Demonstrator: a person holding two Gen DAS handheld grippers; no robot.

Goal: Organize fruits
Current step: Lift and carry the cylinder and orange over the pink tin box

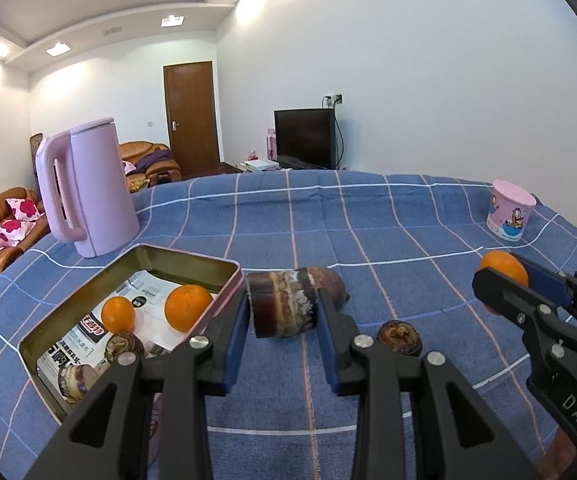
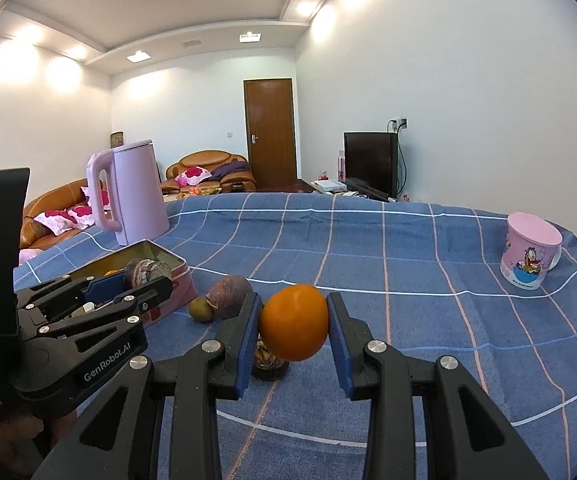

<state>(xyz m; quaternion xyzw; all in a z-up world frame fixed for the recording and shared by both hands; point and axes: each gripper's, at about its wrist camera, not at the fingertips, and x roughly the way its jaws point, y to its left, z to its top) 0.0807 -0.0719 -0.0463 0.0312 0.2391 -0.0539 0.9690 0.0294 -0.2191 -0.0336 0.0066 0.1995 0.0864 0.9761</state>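
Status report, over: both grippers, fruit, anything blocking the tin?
Left gripper shut on brown chunk. Right gripper shut on orange. Tin open, path unobstructed.

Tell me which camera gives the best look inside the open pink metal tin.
The left wrist view: it looks down into the open pink metal tin, showing two round oranges and brown fruits on printed paper. The right wrist view shows only the tin's outer wall and rim, with the left gripper blocking the interior.
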